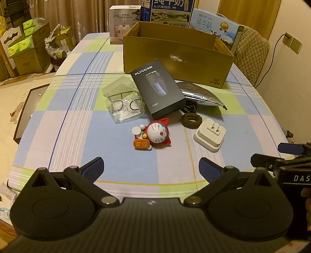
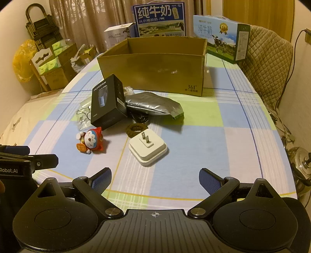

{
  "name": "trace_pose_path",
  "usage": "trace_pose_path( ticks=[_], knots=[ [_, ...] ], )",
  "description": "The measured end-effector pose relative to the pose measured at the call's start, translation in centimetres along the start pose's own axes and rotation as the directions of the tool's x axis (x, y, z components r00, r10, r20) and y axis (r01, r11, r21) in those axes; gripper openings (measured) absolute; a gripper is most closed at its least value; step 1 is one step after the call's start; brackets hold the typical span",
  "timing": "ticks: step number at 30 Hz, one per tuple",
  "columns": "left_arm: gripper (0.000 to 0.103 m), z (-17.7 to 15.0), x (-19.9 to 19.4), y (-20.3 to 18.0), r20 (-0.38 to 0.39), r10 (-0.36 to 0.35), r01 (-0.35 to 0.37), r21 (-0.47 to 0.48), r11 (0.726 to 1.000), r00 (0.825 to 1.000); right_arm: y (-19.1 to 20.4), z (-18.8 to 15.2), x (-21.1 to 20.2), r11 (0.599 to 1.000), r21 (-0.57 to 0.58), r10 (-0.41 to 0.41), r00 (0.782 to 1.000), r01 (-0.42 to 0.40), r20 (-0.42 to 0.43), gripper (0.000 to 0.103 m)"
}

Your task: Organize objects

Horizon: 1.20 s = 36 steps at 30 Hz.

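The left gripper (image 1: 150,167) hung with its jaws spread wide and nothing between them, low over the checked tablecloth (image 1: 81,124); the right gripper (image 2: 155,180) was likewise parted and bare. At twelve o'clock from the left gripper lay the Doraemon figurine (image 1: 153,135) on its side, with the white plug adapter (image 1: 210,135) at one o'clock, prongs up, and the brown hair tie (image 1: 191,120) just beyond it. Behind the figurine the black FLYCO shaver box (image 1: 158,87) lay propped over a black cable (image 1: 189,108), with a clear plastic tray (image 1: 123,103) at eleven o'clock and a silver foil pouch (image 1: 202,93) touching its right side. The open cardboard box (image 1: 175,56) stood farther back at twelve, milk cartons (image 1: 171,11) and a humidifier box (image 1: 122,23) behind it
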<state>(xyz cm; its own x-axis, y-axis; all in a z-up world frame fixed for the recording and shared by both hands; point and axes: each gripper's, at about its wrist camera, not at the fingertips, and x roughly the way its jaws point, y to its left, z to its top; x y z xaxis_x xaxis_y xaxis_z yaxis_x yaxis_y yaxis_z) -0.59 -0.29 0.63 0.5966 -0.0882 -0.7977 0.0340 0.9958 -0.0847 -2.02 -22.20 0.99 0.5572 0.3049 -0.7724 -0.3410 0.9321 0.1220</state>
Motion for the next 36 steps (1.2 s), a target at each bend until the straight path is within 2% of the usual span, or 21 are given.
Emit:
trace_pose_path(
  ticks=[36],
  knots=[
    [0.102,-0.54,0.28,0.03,-0.009,-0.033,0.033,-0.022,0.999,0.999,0.09,-0.78,0.42,1.000,0.001,0.012,1.000,-0.012,-0.005,0.095]
  ],
)
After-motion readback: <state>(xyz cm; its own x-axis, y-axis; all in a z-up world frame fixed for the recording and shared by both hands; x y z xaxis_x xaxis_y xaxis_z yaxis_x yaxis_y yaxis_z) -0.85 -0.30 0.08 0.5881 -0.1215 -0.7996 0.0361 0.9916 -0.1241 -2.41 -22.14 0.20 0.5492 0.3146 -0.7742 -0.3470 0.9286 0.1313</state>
